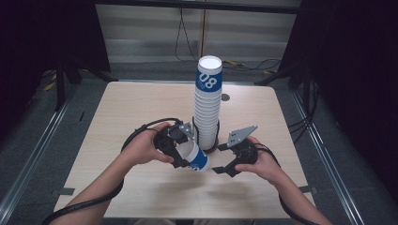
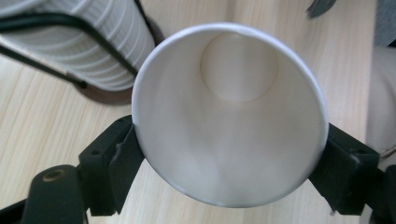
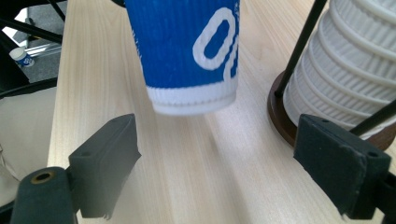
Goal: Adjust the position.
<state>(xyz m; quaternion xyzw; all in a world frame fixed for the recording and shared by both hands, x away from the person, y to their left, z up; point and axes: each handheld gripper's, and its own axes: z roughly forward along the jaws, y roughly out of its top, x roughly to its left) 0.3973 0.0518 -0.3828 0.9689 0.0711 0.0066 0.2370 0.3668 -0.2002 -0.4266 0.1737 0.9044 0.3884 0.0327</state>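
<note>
The table [image 1: 141, 108] is carrying a tall stack [image 1: 207, 105] of nested cups, sitting in a wire holder on a dark round base [image 3: 280, 114], likely so that the column is staying upright while single cups are being drawn off; the left gripper [image 1: 180, 145] is clamping one cup [image 1: 197, 158] near its rim, its jaws pressing on both sides of the wall, and is holding it tilted above the table just beside the base, its blue side toward the right gripper [image 1: 226, 165]; that gripper is standing wide with nothing between its jaws, facing the cup's bottom, probably readying to take it; the holder's rods are crowding its far side; cables are trailing on the floor beyond.
</note>
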